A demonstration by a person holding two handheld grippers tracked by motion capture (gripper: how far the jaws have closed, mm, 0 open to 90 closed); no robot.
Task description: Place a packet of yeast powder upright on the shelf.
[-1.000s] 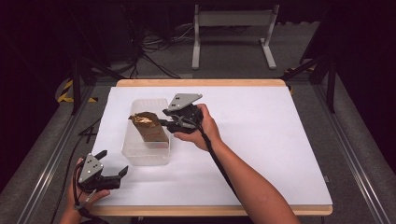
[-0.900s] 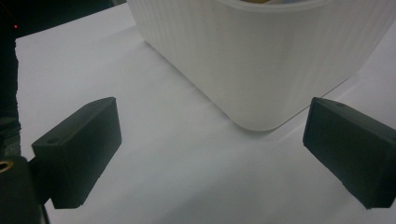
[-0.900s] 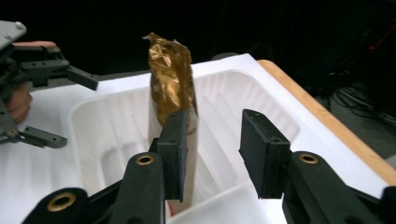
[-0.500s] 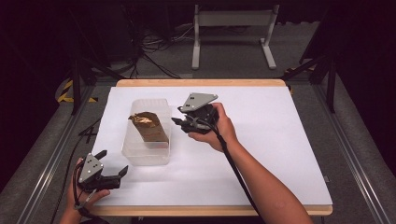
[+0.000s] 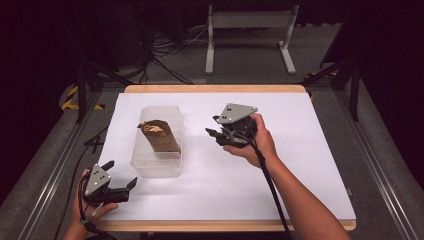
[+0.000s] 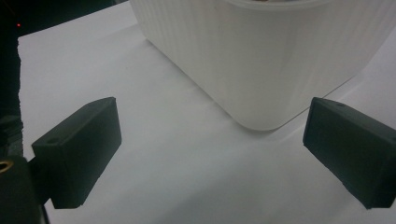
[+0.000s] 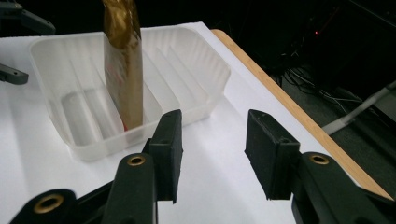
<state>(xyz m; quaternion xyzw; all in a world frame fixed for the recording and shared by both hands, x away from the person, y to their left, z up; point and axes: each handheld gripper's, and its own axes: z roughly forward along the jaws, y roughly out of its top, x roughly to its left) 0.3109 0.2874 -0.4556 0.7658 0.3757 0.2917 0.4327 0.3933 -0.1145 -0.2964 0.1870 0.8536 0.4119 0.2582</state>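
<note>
Jaws of the right claw [image 5: 216,134] have just been opening, gripping nothing, with the bagged tray [image 5: 157,170] lying ahead; the left claw [image 5: 122,182] is gaping, empty.

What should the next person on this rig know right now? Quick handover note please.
Right claw: empty, jaws have just been opening, beside the tray on its right, clear of it.
Left claw: open, empty, resting at the near left table corner, facing the tray's near end.
Brown bag: standing tilted inside the clear plastic tray.
Done: bag is in the tray.
Left: nothing obvious; check whether the bag should lie flat.
</note>
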